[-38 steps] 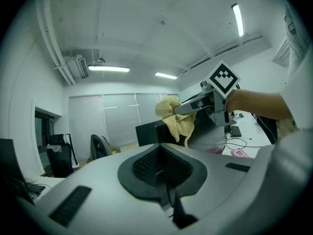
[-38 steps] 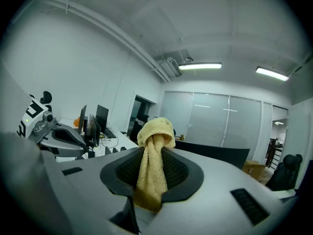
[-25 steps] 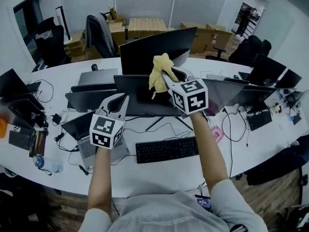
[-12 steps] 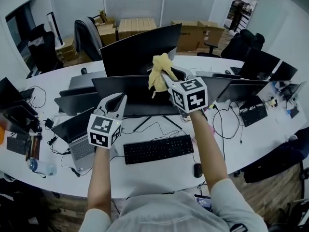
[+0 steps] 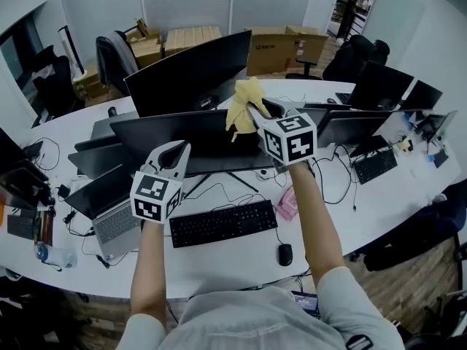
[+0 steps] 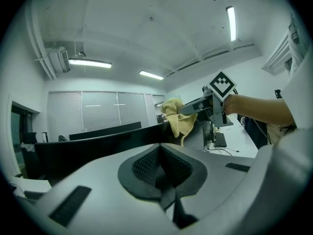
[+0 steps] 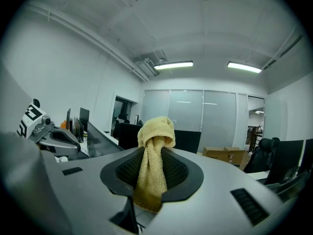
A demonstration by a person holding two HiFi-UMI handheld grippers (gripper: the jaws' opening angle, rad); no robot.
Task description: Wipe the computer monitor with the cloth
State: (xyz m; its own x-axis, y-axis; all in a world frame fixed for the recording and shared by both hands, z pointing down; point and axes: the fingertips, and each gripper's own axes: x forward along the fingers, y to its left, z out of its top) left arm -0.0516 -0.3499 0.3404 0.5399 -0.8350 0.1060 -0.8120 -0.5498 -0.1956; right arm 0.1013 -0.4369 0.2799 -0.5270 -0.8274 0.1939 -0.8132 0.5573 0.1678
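Note:
A wide dark monitor [image 5: 182,141] stands on the white desk in front of me. My right gripper [image 5: 253,112] is shut on a yellow cloth [image 5: 243,102], held up at the monitor's top right edge. In the right gripper view the cloth [image 7: 154,151] hangs bunched between the jaws of the right gripper [image 7: 151,173]. My left gripper [image 5: 175,153] is shut and empty, in front of the lower left of the screen. Its own view shows the left gripper [image 6: 160,163] with jaws together, and the cloth [image 6: 177,119] beyond it above the monitor [image 6: 98,143].
A black keyboard [image 5: 222,223] and a mouse [image 5: 285,254] lie on the desk below the grippers, and a pink object [image 5: 287,203] sits beside them. An open laptop [image 5: 109,210] is at the left. A second monitor [image 5: 193,71] stands behind, with more screens [image 5: 387,86] at the right. Cables trail about.
Both grippers keep the same pose, with the cloth still in the right one. The head view has shifted: desk items slid left and the mouse came into sight.

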